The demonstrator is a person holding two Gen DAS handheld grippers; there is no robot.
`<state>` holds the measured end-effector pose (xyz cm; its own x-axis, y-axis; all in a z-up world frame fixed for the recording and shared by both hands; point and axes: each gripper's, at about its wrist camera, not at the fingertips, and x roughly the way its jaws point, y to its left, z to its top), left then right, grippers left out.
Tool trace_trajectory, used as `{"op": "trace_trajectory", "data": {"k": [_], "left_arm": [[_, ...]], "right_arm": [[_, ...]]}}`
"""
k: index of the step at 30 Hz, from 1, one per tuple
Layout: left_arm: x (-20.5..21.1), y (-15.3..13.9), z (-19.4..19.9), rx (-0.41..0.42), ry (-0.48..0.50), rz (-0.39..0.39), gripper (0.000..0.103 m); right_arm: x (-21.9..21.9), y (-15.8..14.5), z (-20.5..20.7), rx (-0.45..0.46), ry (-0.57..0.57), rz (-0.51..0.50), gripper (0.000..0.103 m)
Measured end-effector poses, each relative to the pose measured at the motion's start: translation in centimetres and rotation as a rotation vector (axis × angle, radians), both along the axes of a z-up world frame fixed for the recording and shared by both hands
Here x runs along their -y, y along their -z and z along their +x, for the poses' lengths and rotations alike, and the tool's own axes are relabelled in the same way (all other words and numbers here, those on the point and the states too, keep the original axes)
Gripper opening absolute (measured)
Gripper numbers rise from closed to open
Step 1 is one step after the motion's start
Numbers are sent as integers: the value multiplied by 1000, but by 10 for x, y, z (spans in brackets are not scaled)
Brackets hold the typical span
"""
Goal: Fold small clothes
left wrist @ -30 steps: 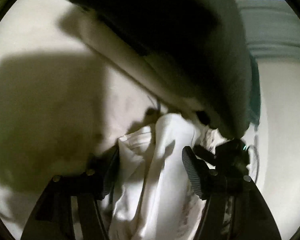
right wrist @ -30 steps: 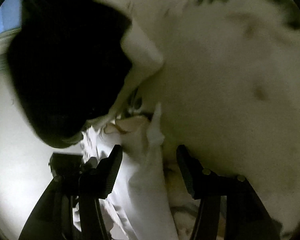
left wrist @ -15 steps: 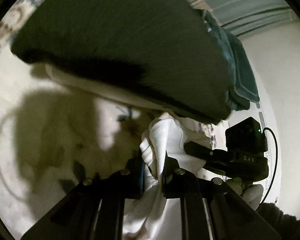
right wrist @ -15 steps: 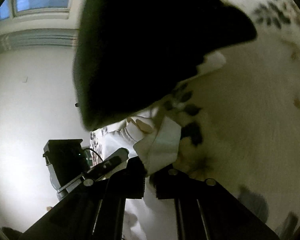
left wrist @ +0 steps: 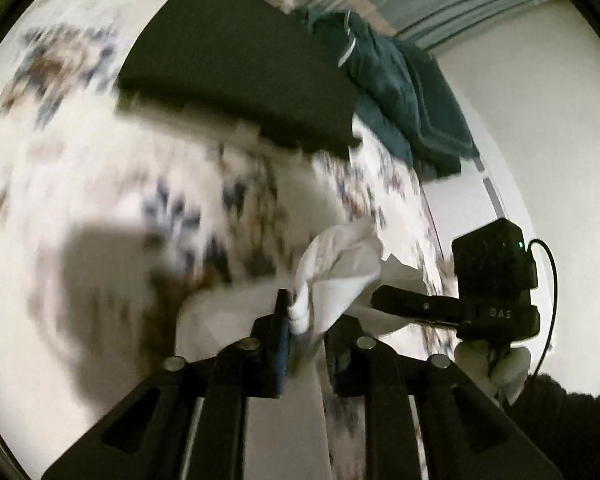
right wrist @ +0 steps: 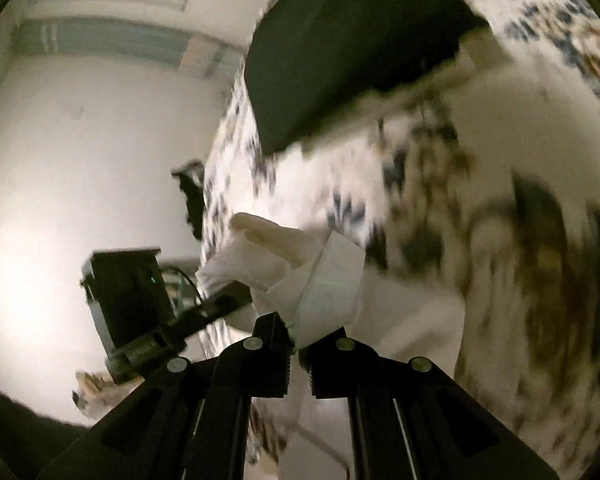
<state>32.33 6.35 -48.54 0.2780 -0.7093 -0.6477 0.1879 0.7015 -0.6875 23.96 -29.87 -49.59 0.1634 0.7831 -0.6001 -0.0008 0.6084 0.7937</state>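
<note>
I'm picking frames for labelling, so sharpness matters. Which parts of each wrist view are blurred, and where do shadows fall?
Left wrist view: the floral bedspread is motion-smeared, with a dark shadow at lower left; the left gripper and pinched white garment are sharper. Right wrist view: the bedspread is smeared, the right gripper crisp, the wall brightly lit. Both show fisheye curvature.

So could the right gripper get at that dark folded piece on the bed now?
Probably not yet: the right gripper is shut on the white garment, so it is occupied, though nothing blocks the dark folded piece.
</note>
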Motion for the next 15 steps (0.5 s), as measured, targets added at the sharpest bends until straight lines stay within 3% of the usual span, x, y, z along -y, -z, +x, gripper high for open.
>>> {"op": "trace_trajectory", "data": {"k": [1, 3, 4, 6, 9, 11, 15], "left_arm": [[-4, 4, -24, -34, 11, 36, 28], [-10, 15, -54, -100, 20, 83, 58], [-18, 27, -77, -148, 21, 110, 62], [-31, 40, -103, -210, 17, 130, 62], [-57, 64, -124, -293, -11, 170, 62], [-74, 69, -115, -305, -63, 151, 62], [-80, 64, -63, -239, -117, 39, 64]], "right_arm": [[-23, 14, -22, -45, -29, -11, 11], [-26, 31, -58, -145, -90, -76, 27], [-36, 43, -70, -184, -125, -116, 32], [-36, 54, -99, -248, -166, -184, 44], [-19, 62, -123, -298, -134, -173, 54], [0, 65, -123, -298, -51, -174, 61], [39, 77, -100, -269, 144, -146, 62]]}}
